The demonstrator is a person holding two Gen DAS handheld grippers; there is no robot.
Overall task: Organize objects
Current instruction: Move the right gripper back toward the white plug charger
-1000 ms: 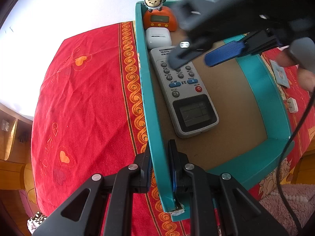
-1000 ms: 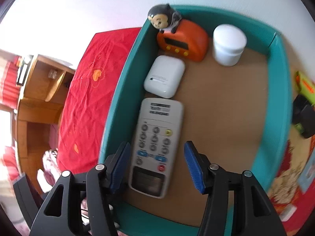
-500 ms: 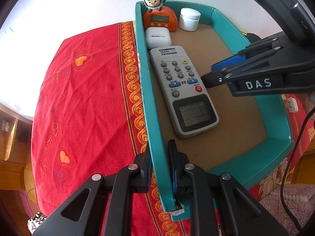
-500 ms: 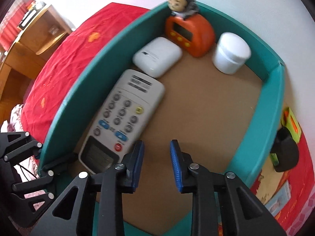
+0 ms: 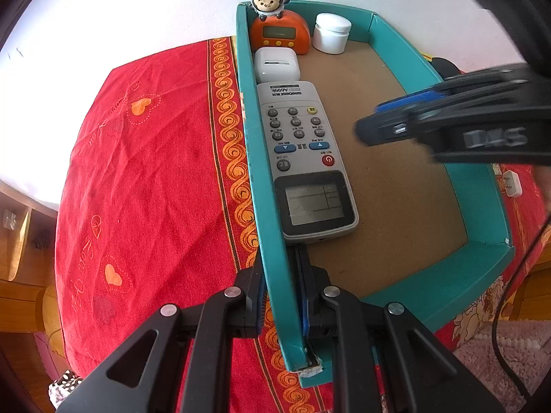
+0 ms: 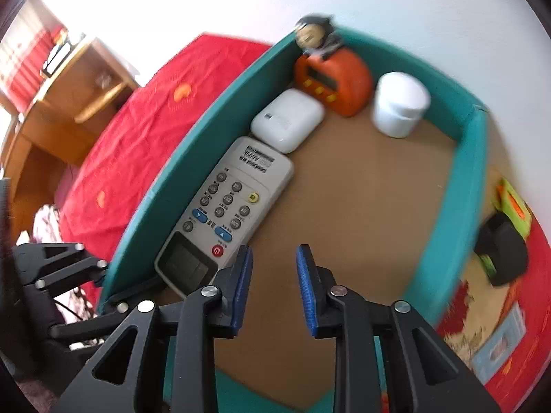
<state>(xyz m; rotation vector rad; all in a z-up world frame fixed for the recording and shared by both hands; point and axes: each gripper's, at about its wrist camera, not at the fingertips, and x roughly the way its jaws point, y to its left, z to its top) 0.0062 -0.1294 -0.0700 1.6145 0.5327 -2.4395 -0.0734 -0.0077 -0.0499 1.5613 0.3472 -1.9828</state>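
— Remote control (image 5: 306,158), where does it lie?
— Flat on the brown floor of the teal tray (image 5: 482,203), along the wall at nine o'clock, screen end nearest the left gripper (image 5: 280,296).
— And past its far end, toward twelve?
— A white case (image 5: 277,65) touching it, then the orange monkey clock (image 5: 279,32), with a white jar (image 5: 331,37) at the clock's three o'clock.
— The fingers?
— The left pair is clamped on the tray's wall, one pad inside and one outside. The right gripper (image 6: 273,287) has just been closing then parting slightly — nothing lies between its blue pads, which hover over bare floor beside the remote.
— Under the tray?
— A red cloth (image 5: 155,179).
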